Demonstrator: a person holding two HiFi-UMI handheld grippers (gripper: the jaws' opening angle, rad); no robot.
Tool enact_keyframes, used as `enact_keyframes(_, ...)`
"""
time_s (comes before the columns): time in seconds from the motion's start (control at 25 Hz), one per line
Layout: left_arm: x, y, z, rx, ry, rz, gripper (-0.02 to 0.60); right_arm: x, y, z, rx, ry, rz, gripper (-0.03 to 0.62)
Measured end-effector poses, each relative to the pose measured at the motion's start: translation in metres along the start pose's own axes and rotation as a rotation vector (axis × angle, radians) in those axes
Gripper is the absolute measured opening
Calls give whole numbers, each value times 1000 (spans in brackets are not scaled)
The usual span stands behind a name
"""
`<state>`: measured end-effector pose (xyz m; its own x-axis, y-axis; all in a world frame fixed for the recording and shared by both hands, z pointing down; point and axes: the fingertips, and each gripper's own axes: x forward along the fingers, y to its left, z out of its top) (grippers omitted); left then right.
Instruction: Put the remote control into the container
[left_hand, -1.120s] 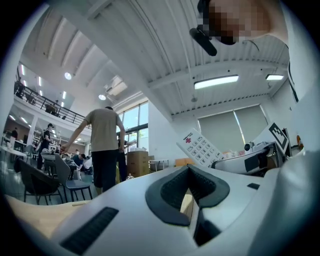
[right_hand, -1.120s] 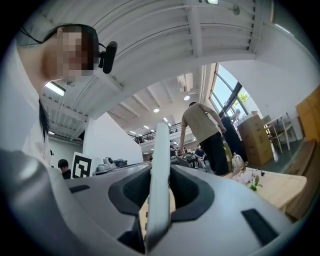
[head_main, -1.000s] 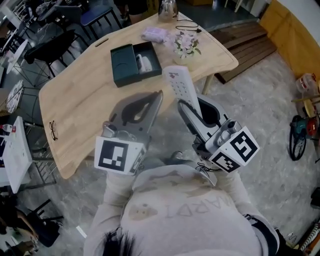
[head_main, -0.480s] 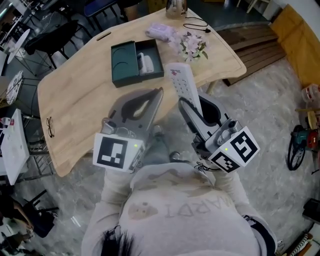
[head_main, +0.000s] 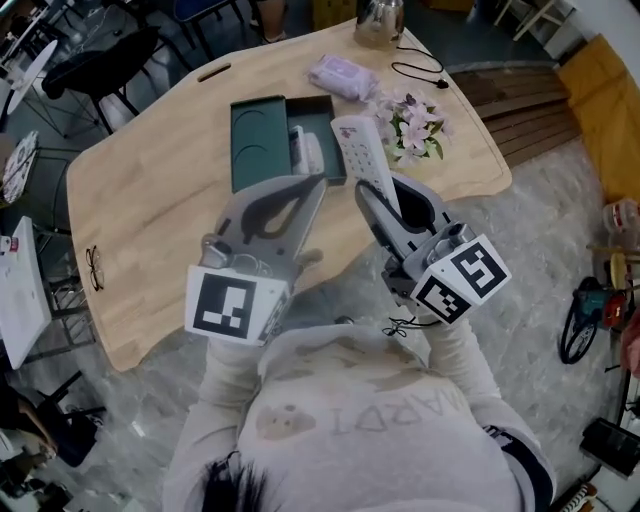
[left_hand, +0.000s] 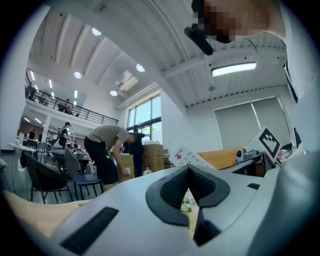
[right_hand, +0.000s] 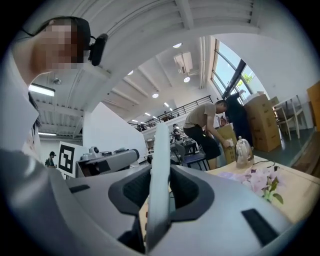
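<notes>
A dark green container (head_main: 262, 142) lies open on the wooden table (head_main: 150, 230), with a white object (head_main: 306, 150) in its right compartment. My right gripper (head_main: 387, 200) is shut on the lower end of a white remote control (head_main: 358, 155), which sticks up and forward, its tip over the container's right edge. Seen edge-on in the right gripper view, the remote (right_hand: 160, 170) is clamped between the pads of that gripper (right_hand: 161, 190). The left gripper (head_main: 316, 186) hovers beside it over the table's near edge, shut and empty. From the left gripper (left_hand: 190, 192), the remote (left_hand: 188, 156) shows ahead.
Pink flowers (head_main: 416, 124), a purple pack (head_main: 345, 74), a black cable (head_main: 420, 66) and a glass pot (head_main: 380, 16) sit at the table's far right. Glasses (head_main: 94, 268) lie at its left edge. Chairs stand behind; wooden planks (head_main: 520, 95) lie right. People (left_hand: 105, 150) stand far off.
Both grippers and the held remote have come closer to the table; the remote's tip now reaches the container's right edge. The grip has not changed.
</notes>
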<state>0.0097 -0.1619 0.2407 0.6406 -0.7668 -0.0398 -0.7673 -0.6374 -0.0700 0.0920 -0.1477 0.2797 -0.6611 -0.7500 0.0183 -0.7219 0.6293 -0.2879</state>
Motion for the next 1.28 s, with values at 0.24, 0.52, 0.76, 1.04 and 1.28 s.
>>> enact_keyframes(0.24, 25, 60, -17, -32, 41, 56, 0, 75, -56, -38, 8, 157, -47, 103)
enact_keyframes(0.52, 41, 109, -37, -62, 68, 98, 0, 140, -114, -98, 83, 369, -146, 103)
enact_keyframes(0.76, 45, 130, -59, -105, 118, 119, 0, 175, -154, -158, 154, 560, -254, 101)
enact_keyframes(1.04, 46, 152, -78, -118, 148, 152, 0, 199, -181, -200, 248, 704, -350, 101)
enact_keyframes(1.28, 42, 169, -90, -131, 176, 177, 0, 210, -197, -227, 343, 785, -386, 101)
